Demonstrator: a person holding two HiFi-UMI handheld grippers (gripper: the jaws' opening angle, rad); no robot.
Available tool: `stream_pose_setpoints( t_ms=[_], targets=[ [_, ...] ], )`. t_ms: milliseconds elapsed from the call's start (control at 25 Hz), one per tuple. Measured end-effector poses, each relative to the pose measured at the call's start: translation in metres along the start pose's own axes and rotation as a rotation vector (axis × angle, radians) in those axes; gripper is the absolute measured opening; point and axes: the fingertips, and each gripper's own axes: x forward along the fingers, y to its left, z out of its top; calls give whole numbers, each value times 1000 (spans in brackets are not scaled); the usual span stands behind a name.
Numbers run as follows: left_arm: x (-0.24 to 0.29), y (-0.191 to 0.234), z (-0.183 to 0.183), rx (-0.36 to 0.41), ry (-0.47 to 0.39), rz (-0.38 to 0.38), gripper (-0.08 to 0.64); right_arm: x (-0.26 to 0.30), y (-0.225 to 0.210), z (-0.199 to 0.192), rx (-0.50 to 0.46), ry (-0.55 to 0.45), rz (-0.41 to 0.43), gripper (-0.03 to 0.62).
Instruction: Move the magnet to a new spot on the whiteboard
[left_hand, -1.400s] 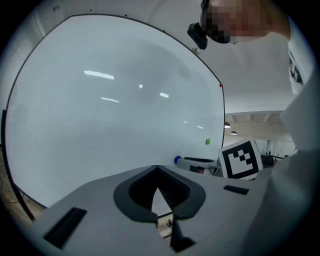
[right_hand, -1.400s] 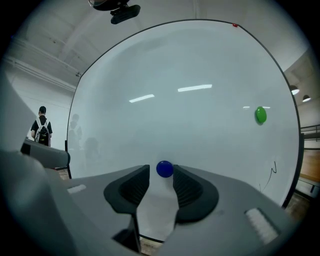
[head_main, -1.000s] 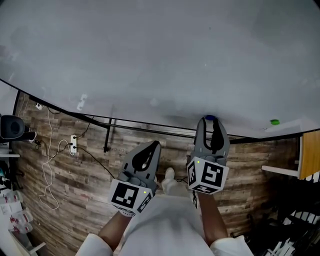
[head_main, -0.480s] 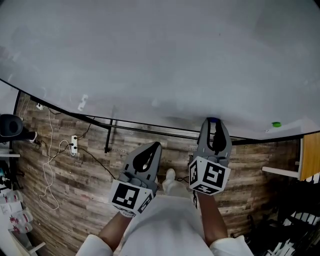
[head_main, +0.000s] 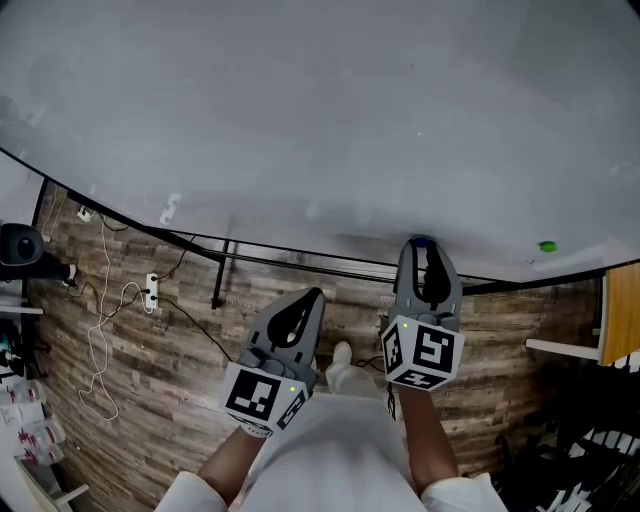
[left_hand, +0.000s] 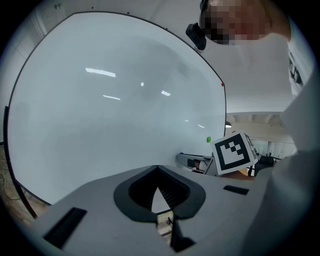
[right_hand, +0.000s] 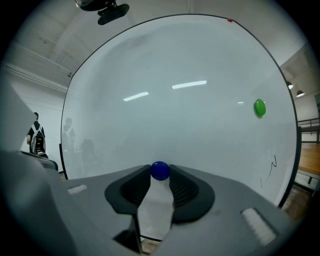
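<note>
A small blue magnet (right_hand: 160, 170) sits on the whiteboard (head_main: 300, 120), low on its face near the bottom edge. My right gripper (right_hand: 160, 173) points at the board and its jaws have just been closing, with the magnet between their tips and both tips touching it. In the head view the blue magnet (head_main: 421, 240) peeks out just past my right gripper (head_main: 423, 247). My left gripper (head_main: 308, 296) hangs below the board's lower edge, shut with nothing in it; its own view shows the left gripper (left_hand: 157, 168) with tips together.
A green magnet (right_hand: 259, 107) sticks to the board to the right of the blue one. A black frame bar (head_main: 300, 262) runs along the board's lower edge. Cables and a power strip (head_main: 150, 290) lie on the wood floor at left.
Both hands stay about where they were. The right gripper's jaws have drawn in slightly around the blue magnet.
</note>
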Motion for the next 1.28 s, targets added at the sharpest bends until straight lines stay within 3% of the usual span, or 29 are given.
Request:
stream_pose_setpoints(
  t_ms=[320,1280],
  targets=[
    [-12,-11,5,15,-23,20,6,-20,8,5,-15,-12,64,129],
    [-67,-37,44,54,-145,90,6,-108,49,49,-204,-104,263,129]
  ],
)
